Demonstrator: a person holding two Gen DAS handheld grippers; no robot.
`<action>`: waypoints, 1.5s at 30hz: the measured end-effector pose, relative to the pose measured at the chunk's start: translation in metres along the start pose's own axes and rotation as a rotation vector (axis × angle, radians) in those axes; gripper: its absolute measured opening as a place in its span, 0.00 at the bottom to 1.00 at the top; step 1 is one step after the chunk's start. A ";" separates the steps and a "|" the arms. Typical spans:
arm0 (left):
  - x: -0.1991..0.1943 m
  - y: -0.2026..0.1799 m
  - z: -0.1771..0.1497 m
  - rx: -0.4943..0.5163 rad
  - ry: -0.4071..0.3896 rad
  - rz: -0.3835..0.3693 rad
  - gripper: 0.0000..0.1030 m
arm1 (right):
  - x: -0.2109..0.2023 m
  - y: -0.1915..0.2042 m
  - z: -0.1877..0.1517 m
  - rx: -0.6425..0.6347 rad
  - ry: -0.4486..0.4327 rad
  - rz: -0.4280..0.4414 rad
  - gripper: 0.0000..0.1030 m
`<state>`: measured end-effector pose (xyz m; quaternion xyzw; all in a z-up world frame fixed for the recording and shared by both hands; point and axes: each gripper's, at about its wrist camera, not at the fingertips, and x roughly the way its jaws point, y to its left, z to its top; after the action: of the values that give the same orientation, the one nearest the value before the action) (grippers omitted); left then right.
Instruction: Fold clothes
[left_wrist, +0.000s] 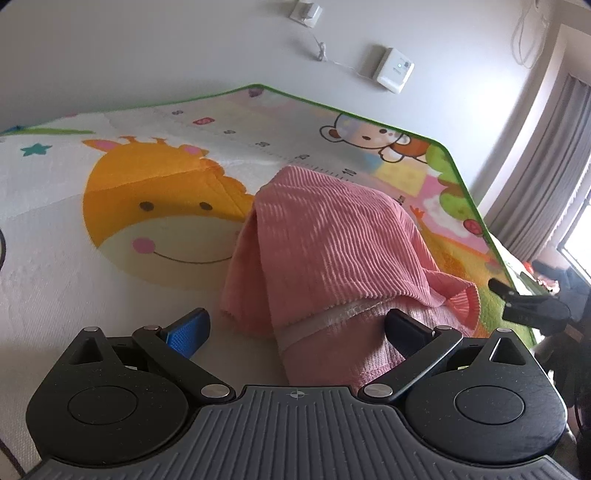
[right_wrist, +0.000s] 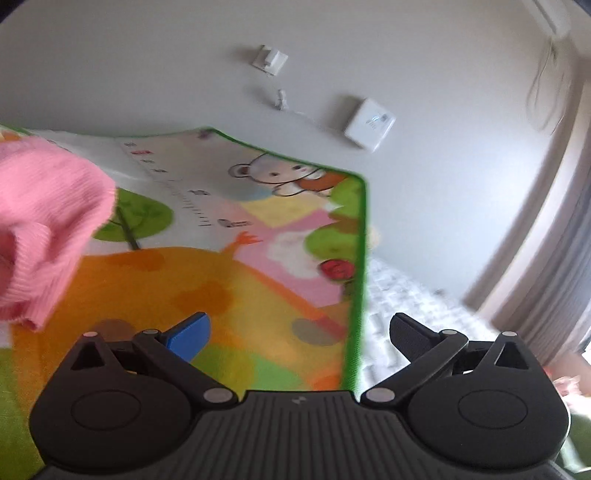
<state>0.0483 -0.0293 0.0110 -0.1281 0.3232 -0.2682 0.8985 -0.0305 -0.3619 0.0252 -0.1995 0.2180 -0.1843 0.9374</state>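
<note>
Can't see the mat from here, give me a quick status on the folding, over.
Left gripper open, pink garment between its fingers, not clamped. Right gripper open, empty, over play mat. Garment bunched, fold not finished. Nothing in the way.

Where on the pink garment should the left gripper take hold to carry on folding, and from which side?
Probably the white waistband edge of the pink ribbed garment, approached from the near side. That band lies right ahead of the open left gripper, between its fingers, and looks like a firm, flat layered edge. The rest is a rounded heap on the play mat with no clear hem. The right gripper is open, off to the side.
</note>
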 end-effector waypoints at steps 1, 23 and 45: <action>0.001 0.000 0.000 0.004 0.003 0.000 1.00 | 0.000 -0.003 -0.001 0.029 -0.003 0.044 1.00; -0.001 -0.026 -0.023 0.070 0.066 -0.089 1.00 | -0.051 0.030 -0.062 -0.119 0.081 -0.220 1.00; -0.003 -0.013 -0.028 -0.055 0.015 -0.102 1.00 | -0.055 -0.018 0.040 0.071 0.027 -0.072 1.00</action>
<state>0.0234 -0.0398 -0.0035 -0.1669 0.3300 -0.3057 0.8774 -0.0620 -0.3416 0.0852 -0.1713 0.2165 -0.2284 0.9336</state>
